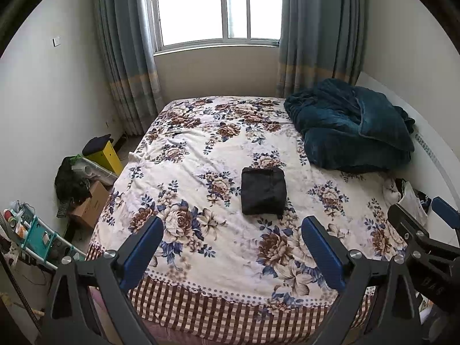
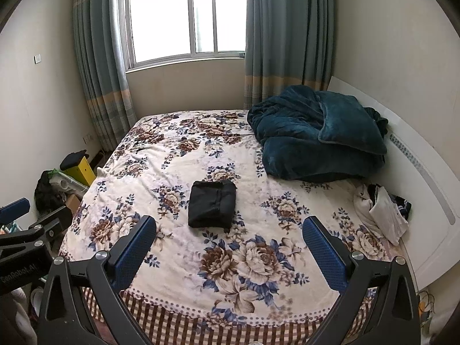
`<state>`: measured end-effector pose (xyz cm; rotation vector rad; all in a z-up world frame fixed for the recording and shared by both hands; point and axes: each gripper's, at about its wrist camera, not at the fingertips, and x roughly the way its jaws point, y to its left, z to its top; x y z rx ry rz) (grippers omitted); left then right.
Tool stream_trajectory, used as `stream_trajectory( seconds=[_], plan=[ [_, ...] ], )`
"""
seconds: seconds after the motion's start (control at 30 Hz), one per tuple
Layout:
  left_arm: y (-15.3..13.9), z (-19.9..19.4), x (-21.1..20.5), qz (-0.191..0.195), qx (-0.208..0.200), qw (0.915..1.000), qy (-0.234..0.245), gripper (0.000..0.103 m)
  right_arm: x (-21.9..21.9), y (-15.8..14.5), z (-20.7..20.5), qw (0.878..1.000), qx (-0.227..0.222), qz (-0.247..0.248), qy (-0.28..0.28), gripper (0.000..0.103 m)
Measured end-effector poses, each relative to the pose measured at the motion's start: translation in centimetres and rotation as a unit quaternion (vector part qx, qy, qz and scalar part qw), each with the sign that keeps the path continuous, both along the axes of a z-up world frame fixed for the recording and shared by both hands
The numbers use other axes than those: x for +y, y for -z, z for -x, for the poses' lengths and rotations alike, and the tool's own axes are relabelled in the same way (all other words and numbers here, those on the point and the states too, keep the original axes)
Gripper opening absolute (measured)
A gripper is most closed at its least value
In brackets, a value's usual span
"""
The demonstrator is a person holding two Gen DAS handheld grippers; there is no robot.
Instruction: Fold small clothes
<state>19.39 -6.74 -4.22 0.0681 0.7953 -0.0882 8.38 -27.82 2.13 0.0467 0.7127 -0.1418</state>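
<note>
A small black garment [image 1: 263, 191] lies folded into a neat rectangle in the middle of the floral bedspread [image 1: 201, 149]; it also shows in the right wrist view [image 2: 212, 204]. My left gripper [image 1: 233, 244] is open and empty, held above the bed's near edge, short of the garment. My right gripper [image 2: 230, 244] is open and empty too, also above the near edge. The right gripper shows at the right edge of the left wrist view [image 1: 417, 218]. A heap of white and dark small clothes [image 2: 382, 212] lies at the bed's right side by the headboard.
A rumpled teal blanket [image 2: 316, 138] is piled at the far right of the bed. A white headboard [image 2: 425, 178] runs along the right. Boxes, a yellow case [image 1: 106, 155] and a teal cart [image 1: 34, 230] crowd the floor at left. Window and curtains stand behind.
</note>
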Motion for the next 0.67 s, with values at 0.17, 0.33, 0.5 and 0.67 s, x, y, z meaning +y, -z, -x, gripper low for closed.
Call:
stream_trajectory(
  seconds=[0.17,0.33,0.5,0.67],
  plan=[
    [0.0,0.1,0.1,-0.001,0.0,1.0,-0.002,0.098,0.3,0.4,1.2,1.0,-0.001,0.001,0.004,0.103],
    [0.0,0.1,0.1,-0.001,-0.001,1.0,-0.001,0.098,0.3,0.3,1.3,1.0,-0.002,0.001,0.006,0.103],
    [-0.2,0.3,-0.1,-0.001,-0.003,1.0,-0.003,0.098,0.5,0.4,2.4,1.0,-0.003,0.0,0.006,0.103],
    [-0.5,0.4,-0.3,0.0,-0.008,1.0,-0.001,0.098,0.6,0.4,2.5,1.0,-0.003,-0.002,0.009,0.103]
  ],
)
